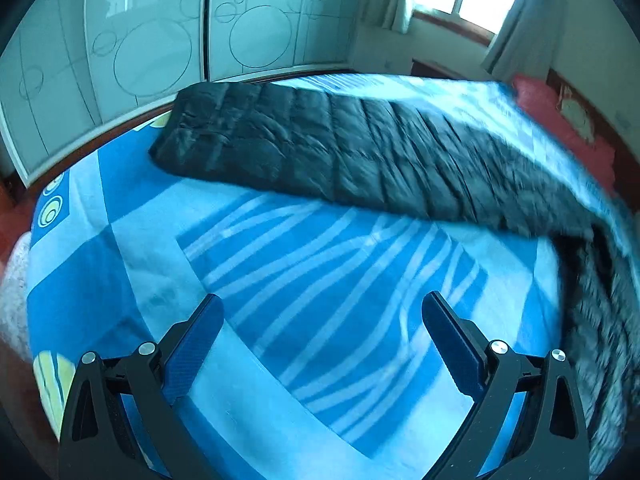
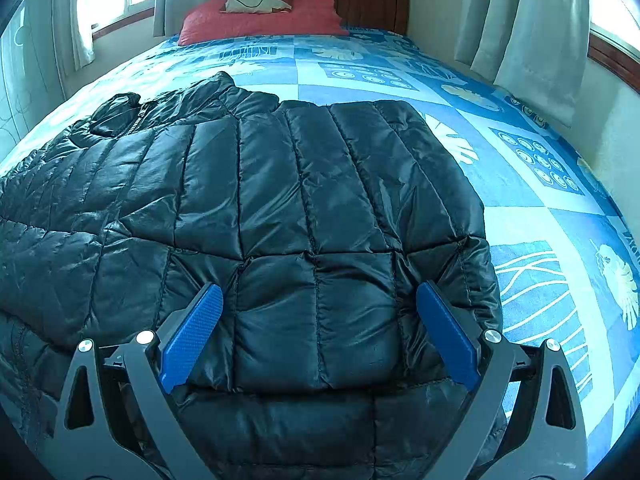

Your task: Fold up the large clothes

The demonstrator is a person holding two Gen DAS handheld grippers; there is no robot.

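I see the blue patterned bedspread, black puffer jacket lying flat on it, long axis crosswise, collar toward the red pillow, bare bedspread beyond its right edge, my right gripper spread wide over the jacket, holding nothing, my left gripper wide open, empty, short of the jacket.

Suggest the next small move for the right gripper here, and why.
Probably lower the open right gripper and close its fingers on the black quilted puffer jacket: its near edge lies between them, ungrasped, while the left gripper hovers open above the blue patterned bedspread.
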